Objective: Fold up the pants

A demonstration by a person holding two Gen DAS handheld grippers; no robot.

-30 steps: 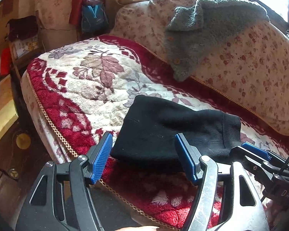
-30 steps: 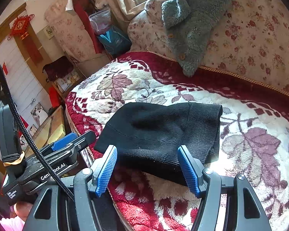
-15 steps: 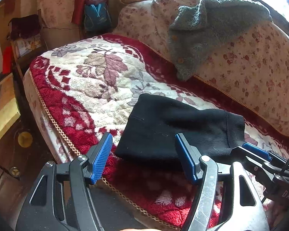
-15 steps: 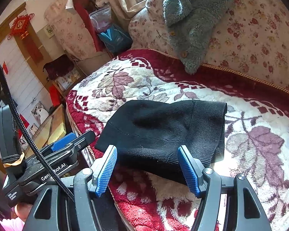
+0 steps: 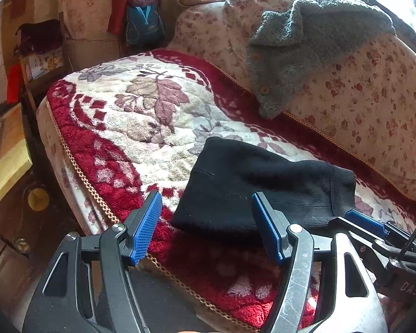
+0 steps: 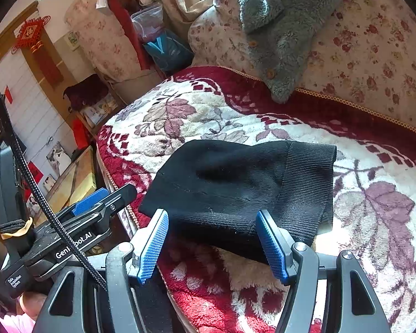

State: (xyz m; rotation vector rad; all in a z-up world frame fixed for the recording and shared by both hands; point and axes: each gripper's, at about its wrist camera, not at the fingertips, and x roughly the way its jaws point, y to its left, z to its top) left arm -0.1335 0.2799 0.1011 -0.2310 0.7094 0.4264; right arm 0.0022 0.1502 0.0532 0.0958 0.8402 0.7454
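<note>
Left wrist view: the left gripper [image 5: 206, 229] is hovering wide open and empty before the folded black knit pants [image 5: 263, 186], which are lying on the red floral plush sofa cover [image 5: 119, 127].

Right wrist view: the right gripper [image 6: 212, 245] is likewise gaping, holding nothing. The pants [image 6: 235, 186] are looking soft, light and floppy; the ribbed cuff [image 6: 307, 183] is likely offering the firmest hold.

Black knit pants [image 5: 263, 186] [image 6: 235, 186], already folded into a compact flat bundle, ribbed waistband on the right end. They're lying near the front edge of the seat, slightly angled, a little rumpled on top.

folded black pants [image 6: 235, 191], right claw [image 6: 212, 245] gaping
</note>
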